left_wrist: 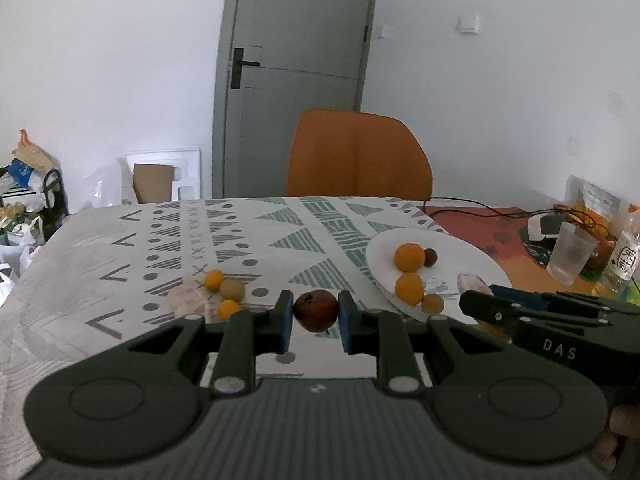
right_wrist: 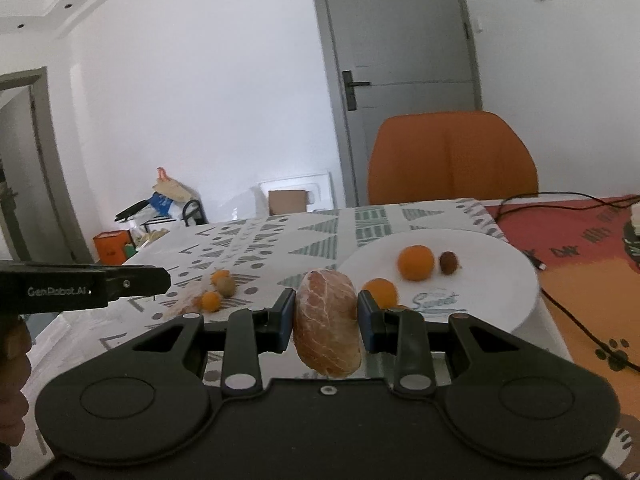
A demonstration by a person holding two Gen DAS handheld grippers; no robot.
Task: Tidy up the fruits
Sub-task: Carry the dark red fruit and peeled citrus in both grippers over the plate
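While both grippers hang above the patterned table (left_wrist: 120, 248), each carries one fruit. Left gripper (left_wrist: 316, 318): its fingers are drawn in close on a small dark-red fruit (left_wrist: 316, 311), round, dull-skinned, with a dried calyx at the top. Right gripper (right_wrist: 325, 322): its fingers press the flanks of a peeled citrus piece (right_wrist: 327, 322) — pale orange, veined with white pith, standing on end and wider than the pads.

A white plate (left_wrist: 472, 256) sits at the right of the patterned cloth, its rim near the cloth's right edge; it bears two oranges (left_wrist: 409, 257), a small dark-brown fruit (left_wrist: 430, 257) just beside the far one, and a tan one (left_wrist: 432, 304) near the front rim. Left of the plate lies a loose cluster — two small orange fruits (left_wrist: 213, 280) and a tan one (left_wrist: 233, 289) on the cloth. Between cluster and plate the cloth is bare. An orange chair (left_wrist: 358, 152) stands at the table's far edge; cables (right_wrist: 568, 308) cross the red mat to the right.
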